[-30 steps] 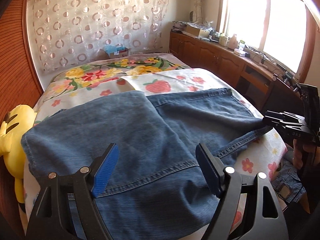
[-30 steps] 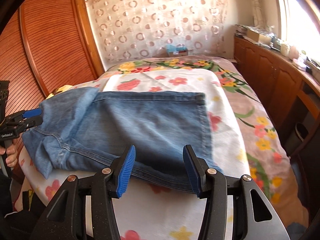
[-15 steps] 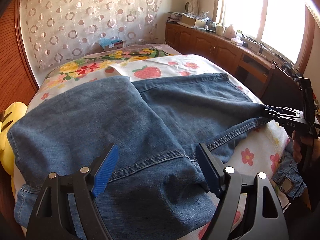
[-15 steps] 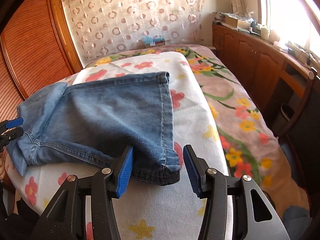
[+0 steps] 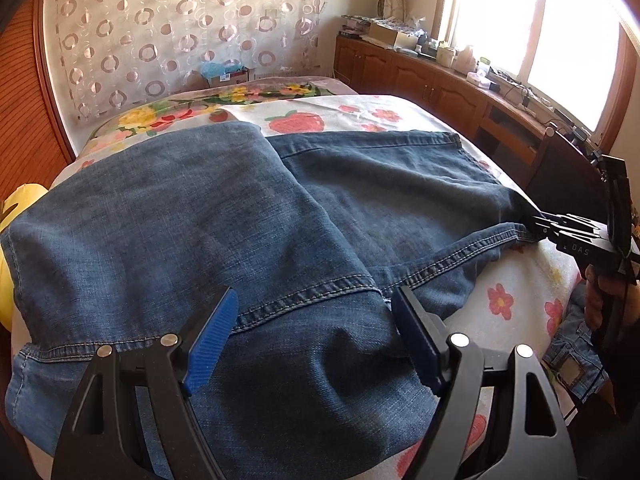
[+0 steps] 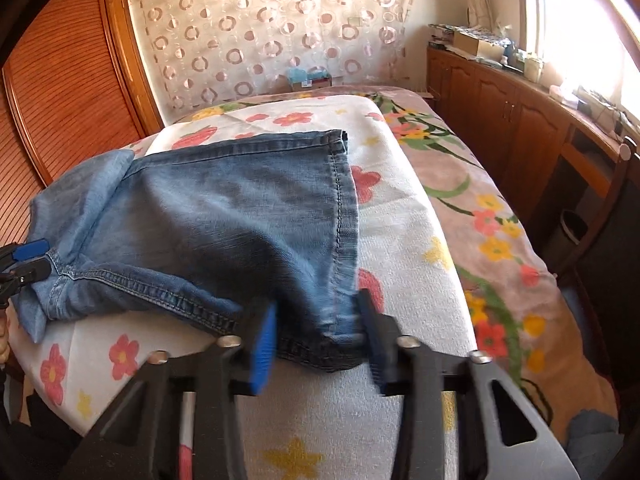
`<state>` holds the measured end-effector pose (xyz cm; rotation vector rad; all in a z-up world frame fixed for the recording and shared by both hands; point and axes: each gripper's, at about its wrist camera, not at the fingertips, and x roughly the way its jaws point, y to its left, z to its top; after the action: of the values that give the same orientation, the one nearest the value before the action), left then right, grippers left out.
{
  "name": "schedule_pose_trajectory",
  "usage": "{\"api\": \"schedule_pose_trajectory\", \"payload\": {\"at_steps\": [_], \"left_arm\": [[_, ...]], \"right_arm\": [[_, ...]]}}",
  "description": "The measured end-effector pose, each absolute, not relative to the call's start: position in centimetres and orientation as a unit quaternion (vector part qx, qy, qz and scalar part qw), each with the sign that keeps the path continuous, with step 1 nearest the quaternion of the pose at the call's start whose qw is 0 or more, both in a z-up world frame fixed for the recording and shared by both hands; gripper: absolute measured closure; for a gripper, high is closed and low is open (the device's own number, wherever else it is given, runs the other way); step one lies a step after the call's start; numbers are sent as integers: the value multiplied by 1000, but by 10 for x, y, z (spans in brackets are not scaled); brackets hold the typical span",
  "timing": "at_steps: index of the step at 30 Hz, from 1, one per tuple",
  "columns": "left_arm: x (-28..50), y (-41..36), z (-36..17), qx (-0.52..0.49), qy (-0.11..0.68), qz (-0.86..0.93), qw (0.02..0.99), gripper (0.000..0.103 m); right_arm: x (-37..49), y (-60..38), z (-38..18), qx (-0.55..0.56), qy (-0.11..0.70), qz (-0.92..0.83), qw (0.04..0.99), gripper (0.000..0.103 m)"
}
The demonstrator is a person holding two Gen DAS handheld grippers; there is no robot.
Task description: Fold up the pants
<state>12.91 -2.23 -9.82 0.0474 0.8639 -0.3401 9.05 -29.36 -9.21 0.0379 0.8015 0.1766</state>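
Note:
Blue denim pants point(image 5: 248, 216) lie spread on the flowered bed sheet point(image 6: 404, 208), one part folded over the other. My left gripper point(image 5: 316, 320) hovers open just above the stitched hem near the front edge, with denim below its blue pads but not pinched. It also shows at the far left of the right wrist view, the left gripper point(image 6: 34, 259) by the pants' left end. My right gripper point(image 6: 318, 336) is closing on the near right hem corner of the pants point(image 6: 240, 216), and bunched denim fills the gap between its pads. From the left wrist view, the right gripper point(image 5: 536, 227) nips that corner.
A yellow plush toy point(image 5: 16, 216) lies at the bed's left side. Wooden cabinets point(image 5: 440, 88) with clutter run under the window on the right. A small box point(image 5: 228, 74) sits at the bed head. More denim point(image 5: 568, 356) lies low on the right, beside a person's hand point(image 5: 600, 292).
My right gripper's jaws have narrowed around the hem corner, which now bunches between the pads. My left gripper has sunk closer to the pants and stays open.

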Motion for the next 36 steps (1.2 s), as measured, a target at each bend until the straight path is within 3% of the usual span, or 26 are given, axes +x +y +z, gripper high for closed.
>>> {"api": "schedule_pose_trajectory", "payload": {"at_steps": [1,2,15,24,29,36], "left_arm": [[128,-21,-97,22,415,-163,895,23],[127,-20,-95,22,413,-163,896,23],[107,29,-64,-7,375,-130,918,23],[95,73,-65,-25,370,-99,923,23],[98,86,-67,-31,372,-89,923,23],[100,82,-67,-35,369,-94,924,23]], "right_arm": [[91,-293,-91,20,389,93,916,87],[93,-293,-90,27,387,102,916,88],[101,-192,30,0,267,254,930,88],[90,-83,52,-58,254,385,885,88],[99,-73,43,-85,267,379,882,57],[105,-83,38,-88,278,328,898,57]]}}
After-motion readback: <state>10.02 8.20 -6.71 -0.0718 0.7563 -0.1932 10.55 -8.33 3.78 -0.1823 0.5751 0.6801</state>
